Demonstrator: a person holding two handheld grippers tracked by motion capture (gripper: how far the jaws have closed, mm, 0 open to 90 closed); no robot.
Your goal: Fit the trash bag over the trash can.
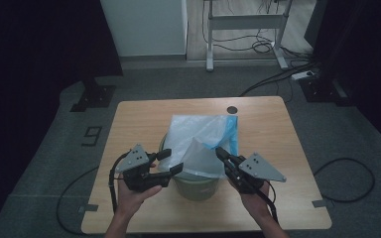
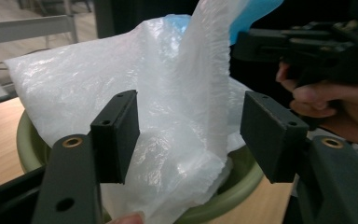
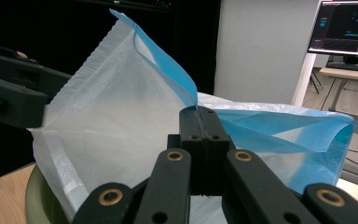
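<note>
A translucent white plastic bag [image 1: 203, 131] with a blue drawstring hem lies over an olive-green bin [image 1: 196, 187] near the table's front middle. My right gripper [image 1: 219, 151] is shut on the bag's blue hem and holds that edge up; in the right gripper view its jaws [image 3: 199, 116] meet on the hem while the bag [image 3: 121, 107] fans out to the left. My left gripper [image 1: 170, 161] stands open at the bin's left rim. In the left gripper view a hanging fold of the bag [image 2: 168, 93] runs between the wide-apart jaws [image 2: 193, 135] above the bin rim [image 2: 242, 182], and the pads do not press it.
The wooden table [image 1: 144, 119] has a black round grommet [image 1: 232, 109] at its far edge. Behind it on the grey floor stand a white desk frame [image 1: 245, 22], a power strip [image 1: 302, 75] and cables. A lit monitor [image 3: 347, 28] sits at the back.
</note>
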